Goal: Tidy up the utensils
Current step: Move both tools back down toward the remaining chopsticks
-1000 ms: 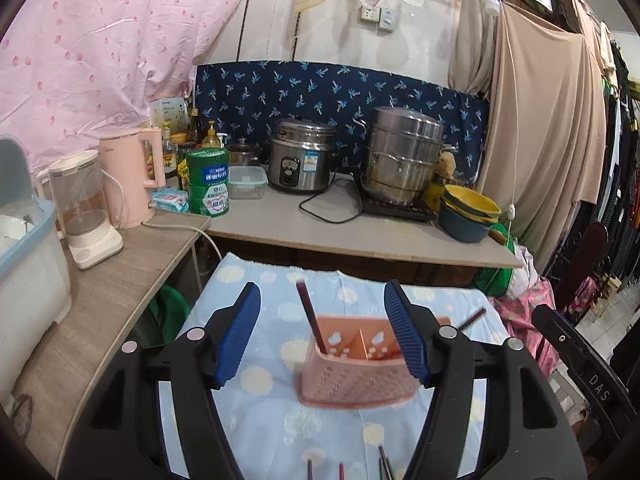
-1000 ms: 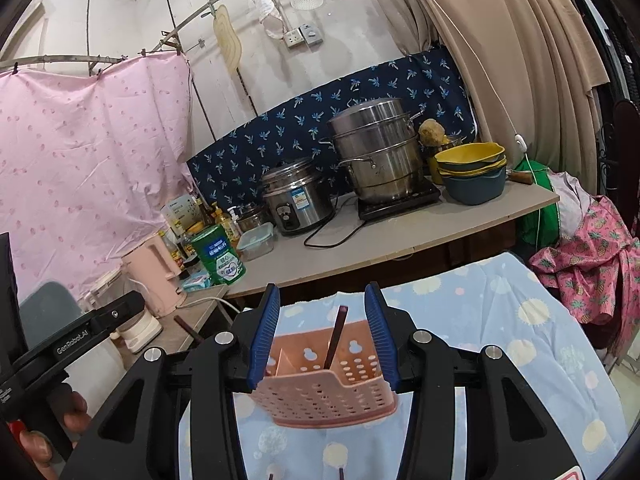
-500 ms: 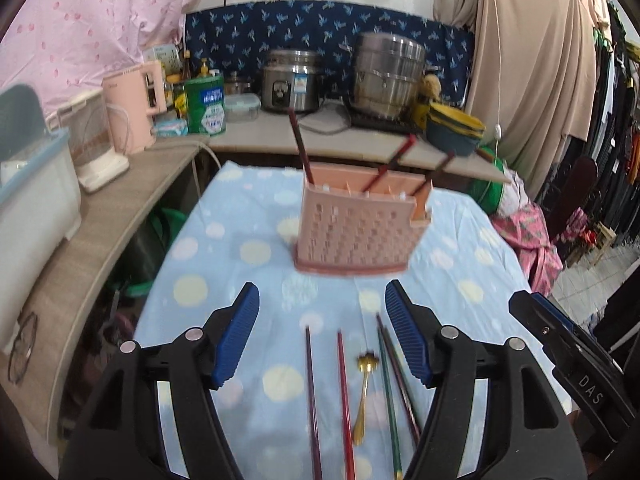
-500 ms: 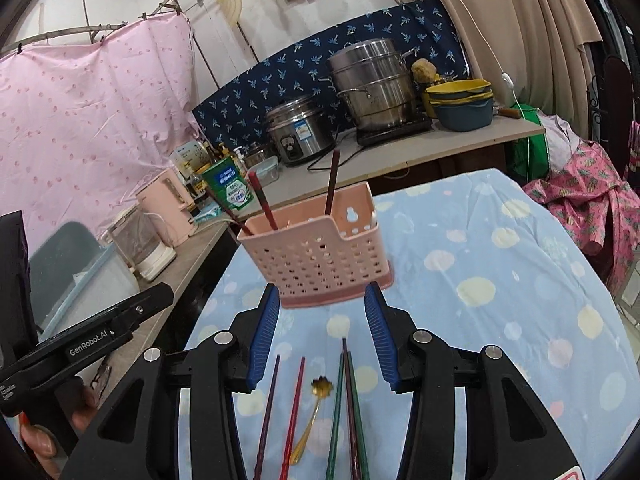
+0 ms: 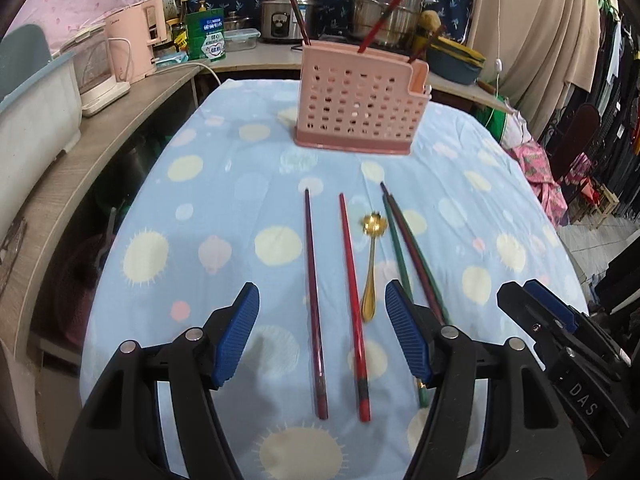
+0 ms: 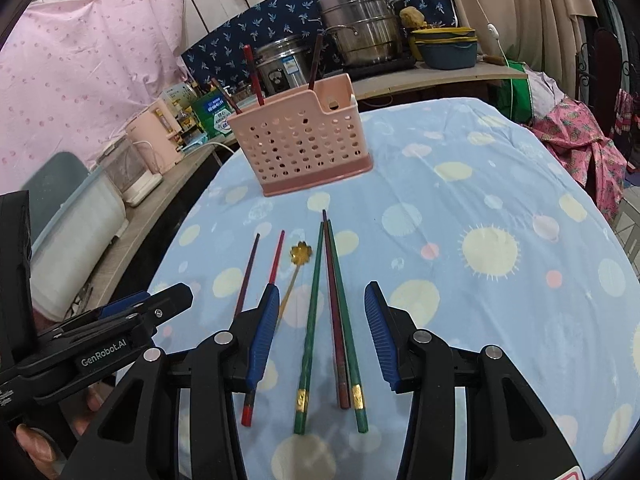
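A pink perforated utensil holder (image 5: 360,104) (image 6: 300,148) stands on the blue dotted cloth with three chopsticks upright in it. In front of it lie a maroon chopstick (image 5: 312,292), a red chopstick (image 5: 352,292), a gold flower-headed spoon (image 5: 372,264) and a bundle of two green chopsticks (image 6: 312,320) with a dark red one (image 6: 334,312). My left gripper (image 5: 322,292) hangs open above the maroon and red chopsticks, touching nothing. My right gripper (image 6: 321,290) is open over the green bundle, also holding nothing.
Behind the table a counter (image 5: 256,60) carries a rice cooker (image 5: 284,12), a steel steamer pot (image 5: 388,0), stacked bowls (image 6: 444,46), a green tin and a pink kettle (image 5: 136,48). A side shelf (image 5: 60,160) runs along the left. Clothes and a dark chair (image 5: 580,136) stand at the right.
Both grippers have dropped and tilted down, away from the holder toward the near table edge. The loose utensils on the cloth came into view. Neither gripper's opening has changed.
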Demonstrator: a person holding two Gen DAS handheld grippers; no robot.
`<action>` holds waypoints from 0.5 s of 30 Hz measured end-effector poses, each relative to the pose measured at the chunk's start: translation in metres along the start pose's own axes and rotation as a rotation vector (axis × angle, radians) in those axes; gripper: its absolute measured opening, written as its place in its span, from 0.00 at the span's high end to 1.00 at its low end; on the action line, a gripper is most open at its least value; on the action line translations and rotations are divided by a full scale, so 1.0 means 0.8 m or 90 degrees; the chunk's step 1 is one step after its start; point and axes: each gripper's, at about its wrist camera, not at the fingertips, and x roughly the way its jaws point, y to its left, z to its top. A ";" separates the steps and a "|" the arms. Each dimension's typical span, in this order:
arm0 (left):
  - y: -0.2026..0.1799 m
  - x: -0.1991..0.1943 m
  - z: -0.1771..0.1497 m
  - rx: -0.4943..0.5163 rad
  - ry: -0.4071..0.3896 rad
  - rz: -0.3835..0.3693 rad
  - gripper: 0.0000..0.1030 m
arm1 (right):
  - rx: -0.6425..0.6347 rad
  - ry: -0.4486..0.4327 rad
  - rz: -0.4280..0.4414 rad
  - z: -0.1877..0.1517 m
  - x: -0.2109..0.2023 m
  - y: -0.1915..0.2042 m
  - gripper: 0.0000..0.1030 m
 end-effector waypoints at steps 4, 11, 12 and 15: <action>-0.002 0.006 -0.019 0.001 0.012 0.002 0.40 | -0.009 0.018 -0.014 -0.023 0.005 -0.002 0.57; -0.001 0.016 -0.041 0.001 0.029 0.011 0.40 | -0.008 0.044 -0.017 -0.047 0.012 -0.006 0.57; -0.001 0.017 -0.043 0.002 0.031 0.012 0.40 | -0.007 0.046 -0.018 -0.049 0.013 -0.006 0.57; -0.002 0.019 -0.049 0.003 0.033 0.017 0.40 | -0.006 0.047 -0.023 -0.054 0.013 -0.009 0.57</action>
